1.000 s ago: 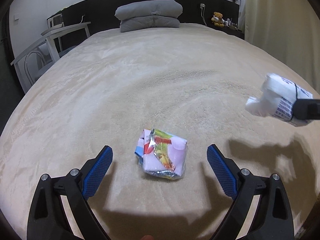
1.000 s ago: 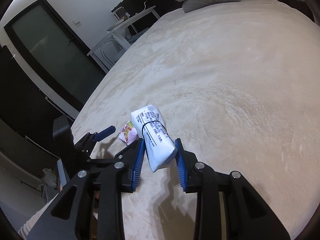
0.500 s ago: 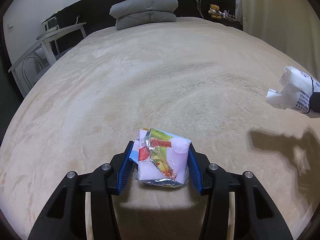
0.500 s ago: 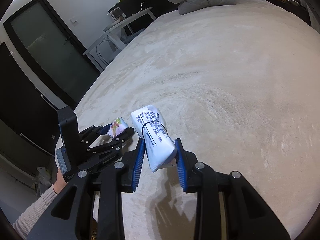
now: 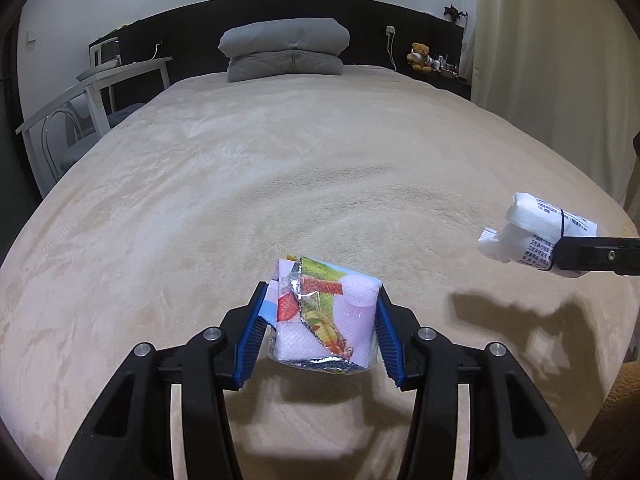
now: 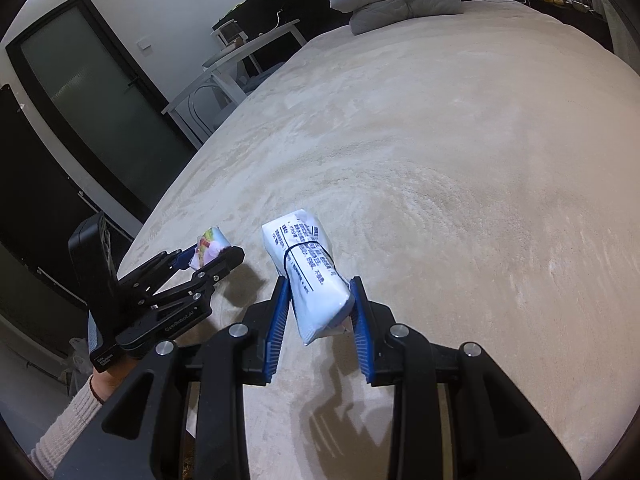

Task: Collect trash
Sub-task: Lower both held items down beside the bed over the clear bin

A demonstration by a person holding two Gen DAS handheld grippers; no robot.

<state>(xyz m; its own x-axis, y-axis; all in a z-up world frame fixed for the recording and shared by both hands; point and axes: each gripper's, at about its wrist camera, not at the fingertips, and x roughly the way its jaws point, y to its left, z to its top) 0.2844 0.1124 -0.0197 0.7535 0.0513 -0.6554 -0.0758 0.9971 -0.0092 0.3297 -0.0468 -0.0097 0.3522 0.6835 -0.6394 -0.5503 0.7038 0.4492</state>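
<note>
Beige bed | left hand-held gripper clamps colourful wrapper | right hand-held gripper clamps white packet | grey pillows far

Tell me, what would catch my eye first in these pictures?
Two pieces of trash held above a big beige bed. The left hand-held gripper clamps a colourful crumpled snack wrapper near the bed's foot, and the right hand-held gripper grips a white printed packet beside it. Far off, grey pillows are stacked at the dark headboard, with a teddy bear to their right.
</note>
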